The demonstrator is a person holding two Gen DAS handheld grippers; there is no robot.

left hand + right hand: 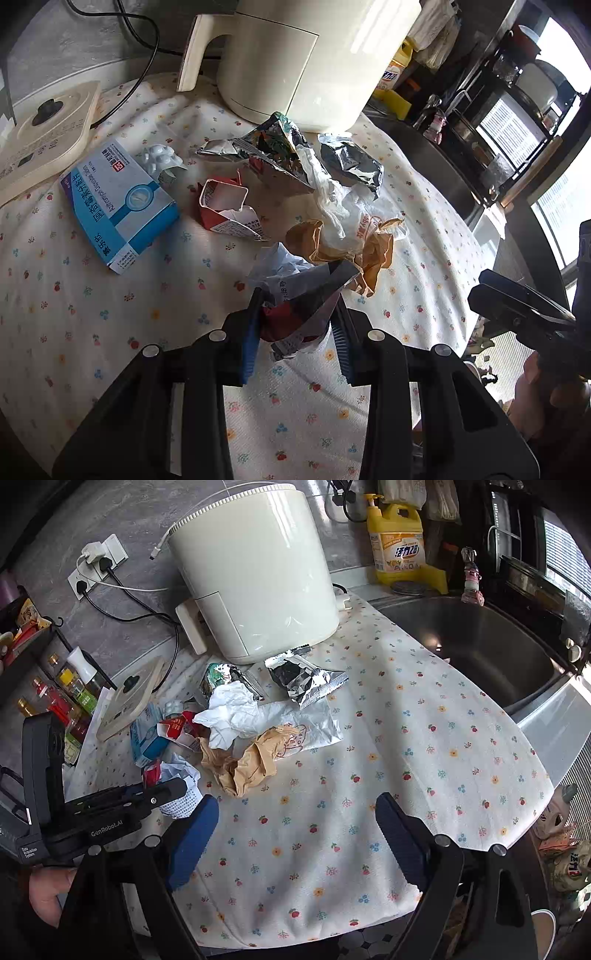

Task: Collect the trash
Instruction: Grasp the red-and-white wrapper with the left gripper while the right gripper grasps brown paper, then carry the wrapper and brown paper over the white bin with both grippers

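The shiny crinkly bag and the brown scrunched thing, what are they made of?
The shiny bag looks like metallised foil plastic: mirror-bright, with sharp creases and a crimped end. The brown wad looks like thin matte paper, softly crumpled, probably a paper bag.

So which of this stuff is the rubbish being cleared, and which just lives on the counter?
Rubbish:
crumpled wrapper held in the left tongs
foil packets
brown paper bag
white tissue
red carton
blue medicine box

Just there:
air fryer
detergent bottle
sink
floral cloth
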